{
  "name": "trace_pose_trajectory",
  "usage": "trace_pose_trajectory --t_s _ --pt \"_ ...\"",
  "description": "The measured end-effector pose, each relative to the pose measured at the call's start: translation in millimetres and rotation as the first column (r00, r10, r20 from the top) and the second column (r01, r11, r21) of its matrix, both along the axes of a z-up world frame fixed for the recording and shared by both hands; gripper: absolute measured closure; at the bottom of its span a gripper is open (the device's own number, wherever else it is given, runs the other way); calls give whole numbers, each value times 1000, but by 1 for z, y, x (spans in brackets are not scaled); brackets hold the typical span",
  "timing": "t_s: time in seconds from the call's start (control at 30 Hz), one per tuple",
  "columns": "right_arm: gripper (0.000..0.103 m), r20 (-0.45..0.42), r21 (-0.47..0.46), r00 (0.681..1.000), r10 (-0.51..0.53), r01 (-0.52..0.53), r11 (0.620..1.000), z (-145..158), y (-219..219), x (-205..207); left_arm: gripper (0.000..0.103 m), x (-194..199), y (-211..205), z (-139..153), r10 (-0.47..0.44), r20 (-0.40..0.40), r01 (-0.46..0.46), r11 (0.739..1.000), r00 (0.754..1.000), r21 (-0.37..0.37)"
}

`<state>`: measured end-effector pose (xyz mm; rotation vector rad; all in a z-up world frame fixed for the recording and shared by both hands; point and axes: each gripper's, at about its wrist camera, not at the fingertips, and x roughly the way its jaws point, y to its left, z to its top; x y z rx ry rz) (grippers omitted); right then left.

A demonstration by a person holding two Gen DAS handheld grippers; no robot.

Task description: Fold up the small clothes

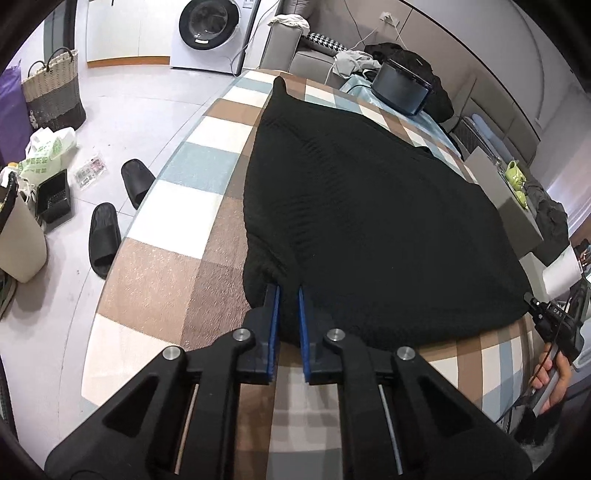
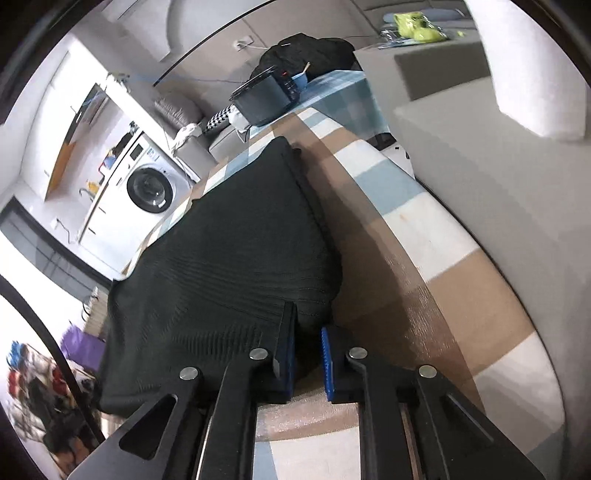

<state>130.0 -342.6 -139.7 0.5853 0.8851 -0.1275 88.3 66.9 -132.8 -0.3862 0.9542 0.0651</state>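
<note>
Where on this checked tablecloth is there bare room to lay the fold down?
Bare checked tablecloth runs between the black garment and the table's floor-side edge, and along the near edge beneath the tongs. The far end is crowded by the dark appliance.

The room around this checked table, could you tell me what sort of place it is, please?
Most likely a lived-in home, a combined living and laundry area: a washing machine stands by the wall, a grey sofa sits behind the table, and slippers lie on the floor.
</note>
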Motion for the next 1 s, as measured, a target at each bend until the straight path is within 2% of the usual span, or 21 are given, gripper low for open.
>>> trace_pose_trajectory --t_s 0.07,0.13,0.27,0.37,0.4,0.43,0.47,0.67,0.87,1.0 --pt "83 13 -26 1000 0 1 1000 7 0 -2 94 -4 1 4 13 10 -13 1000 1000 0" --pt "81 32 -73 999 0 3 997 19 2 -4 85 -9 3 7 30 12 -29 1000 999 -8" --pt "66 94 -121 995 36 -24 992 43 9 -8 75 -22 6 13 52 34 -50 997 998 -53" --pt "59 135 -123 988 81 -64 990 57 16 -11 58 -36 4 23 52 70 -48 997 996 -62" --pt "51 149 -107 983 107 -92 990 60 20 -11 47 -41 3 25 58 82 -53 997 995 -60" --pt "48 167 -91 977 131 -117 989 63 24 -11 41 -46 3 27 68 90 -63 996 994 -63" --pt "46 178 -80 974 143 -131 988 64 28 -11 39 -51 2 26 77 91 -69 994 993 -81" --pt "46 174 -9 959 222 -224 974 51 62 -1 37 -64 -3 4 97 25 -88 963 995 -255" --pt "46 143 16 944 298 -304 953 30 98 15 37 -38 -4 -12 120 2 -112 936 993 -333" --pt "46 136 31 933 333 -340 940 23 111 22 37 -9 -5 -22 126 -51 -136 927 991 -349"
